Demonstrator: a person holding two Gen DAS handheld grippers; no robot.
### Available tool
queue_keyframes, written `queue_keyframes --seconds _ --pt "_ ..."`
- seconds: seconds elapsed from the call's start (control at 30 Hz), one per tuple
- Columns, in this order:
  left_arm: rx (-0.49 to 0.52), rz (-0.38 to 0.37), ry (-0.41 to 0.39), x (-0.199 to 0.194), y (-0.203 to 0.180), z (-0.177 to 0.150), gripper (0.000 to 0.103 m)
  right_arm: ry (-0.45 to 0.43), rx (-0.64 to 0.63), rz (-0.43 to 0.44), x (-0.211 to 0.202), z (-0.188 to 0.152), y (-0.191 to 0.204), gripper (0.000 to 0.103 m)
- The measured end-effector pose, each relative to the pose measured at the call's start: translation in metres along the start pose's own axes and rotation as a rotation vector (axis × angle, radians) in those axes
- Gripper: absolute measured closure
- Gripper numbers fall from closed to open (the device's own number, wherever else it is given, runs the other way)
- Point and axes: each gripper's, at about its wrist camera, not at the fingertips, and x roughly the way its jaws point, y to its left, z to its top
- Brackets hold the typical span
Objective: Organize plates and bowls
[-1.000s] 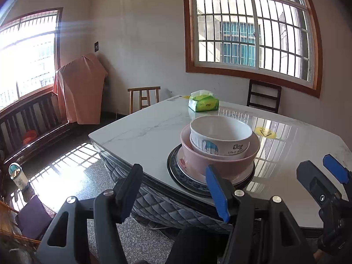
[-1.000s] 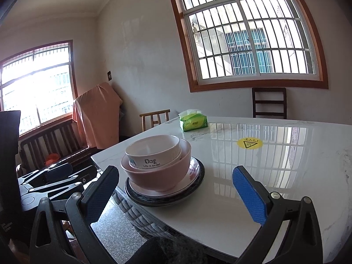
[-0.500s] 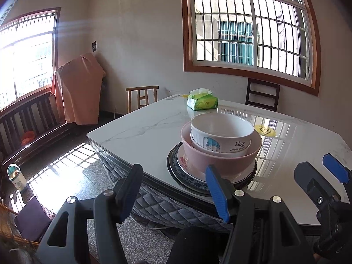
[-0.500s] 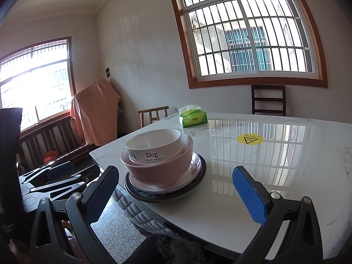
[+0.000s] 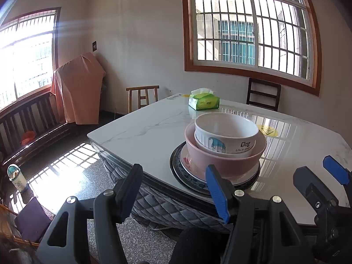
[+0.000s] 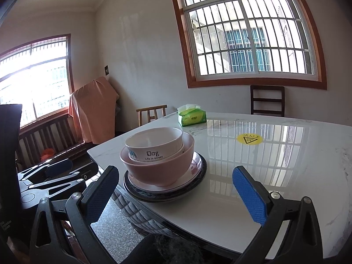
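Bowls are stacked near the marble table's (image 6: 253, 189) left front corner: a white bowl (image 6: 154, 145) nested in a pink bowl (image 6: 158, 167), set on two plates (image 6: 193, 182). Both the left gripper (image 5: 173, 189) and right gripper (image 6: 176, 195) are held wide open, short of the stack.

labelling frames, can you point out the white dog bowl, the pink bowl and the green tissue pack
white ceramic bowl printed "Dog" (image 6: 154, 147), right wrist view, outer wall
pink ceramic bowl (image 6: 158, 171), right wrist view, outer wall
green tissue pack (image 5: 204, 103), left wrist view, front face
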Motion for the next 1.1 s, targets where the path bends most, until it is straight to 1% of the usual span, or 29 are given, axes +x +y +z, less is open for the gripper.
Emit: queue_keyframes --seconds 0.27,0.77,1.1 --pt "-0.001 -0.003 0.010 0.0028 0.0007 0.0006 0.042 0.015 0.006 0.000 0.0040 -0.0013 -0.0004 0.000" --pt "0.009 0.006 -0.003 0.0007 0.0009 0.0009 0.042 0.024 0.002 0.005 0.0049 -0.0029 0.0017 0.000" --pt "0.018 -0.002 0.014 0.0029 0.0005 0.0015 0.042 0.027 0.000 0.008 0.0061 -0.0040 0.0024 0.000"
